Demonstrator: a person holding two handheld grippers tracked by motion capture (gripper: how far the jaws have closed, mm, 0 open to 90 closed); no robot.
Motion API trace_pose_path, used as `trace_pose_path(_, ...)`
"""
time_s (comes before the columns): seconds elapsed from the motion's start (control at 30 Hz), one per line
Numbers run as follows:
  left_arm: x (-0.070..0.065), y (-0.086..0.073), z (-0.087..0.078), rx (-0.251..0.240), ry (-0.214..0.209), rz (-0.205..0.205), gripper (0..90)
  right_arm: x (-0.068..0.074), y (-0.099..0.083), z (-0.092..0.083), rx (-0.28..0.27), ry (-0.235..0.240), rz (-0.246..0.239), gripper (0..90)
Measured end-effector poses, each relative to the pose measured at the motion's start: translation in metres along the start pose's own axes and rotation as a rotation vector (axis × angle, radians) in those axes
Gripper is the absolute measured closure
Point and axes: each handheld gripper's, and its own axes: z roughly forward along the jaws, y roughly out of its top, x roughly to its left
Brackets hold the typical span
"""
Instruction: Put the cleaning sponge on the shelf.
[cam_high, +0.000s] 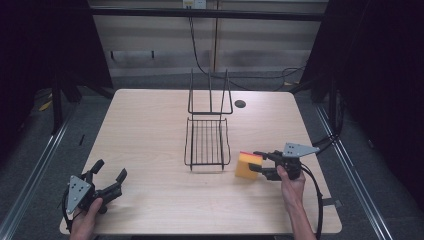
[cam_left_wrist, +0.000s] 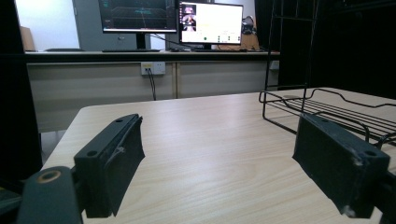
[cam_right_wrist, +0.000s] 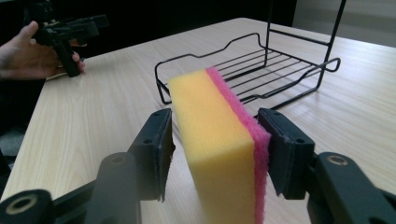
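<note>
A yellow sponge (cam_high: 247, 165) with a pink scrub side stands on edge right of the black wire rack (cam_high: 206, 142), near the table's front right. My right gripper (cam_high: 256, 162) is shut on it. In the right gripper view the sponge (cam_right_wrist: 210, 130) sits between both jaws, pink face against the right jaw, with the rack (cam_right_wrist: 261, 65) just beyond. My left gripper (cam_high: 110, 169) rests at the front left corner, open and holding nothing. In its own view the left gripper (cam_left_wrist: 219, 140) has its jaws wide apart over bare wood, the rack (cam_left_wrist: 327, 109) off to the right.
The light wooden table (cam_high: 150, 130) has a round cable hole (cam_high: 240, 104) behind the rack. The rack's tall wire back (cam_high: 210, 92) rises at its far end. Monitors (cam_left_wrist: 210, 21) stand on a counter beyond the table. Dark frames flank both sides.
</note>
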Motion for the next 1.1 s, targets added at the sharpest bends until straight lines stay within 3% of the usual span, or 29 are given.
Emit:
trace_pose_path(0.43, 0.001, 0.000, 0.000, 0.002, 0.004, 0.008, 15.6, 0.000, -0.001, 0.005, -0.005, 0.017, -0.004, 57.4)
trace_pose_path(0.77, 0.000, 0.000, 0.000, 0.000, 0.000, 0.000, 15.6, 0.001, 0.002, 0.002, 0.007, 0.021, -0.018, 58.4)
trace_pose_path(0.93, 0.000, 0.000, 0.000, 0.003, 0.000, 0.004, 15.6, 0.004, 0.015, 0.002, 0.003, 0.033, -0.046, 58.6)
trace_pose_path(1.1, 0.000, 0.000, 0.000, 0.003, 0.000, 0.004, 15.6, 0.005, 0.018, 0.002, 0.001, 0.039, -0.044, 58.7)
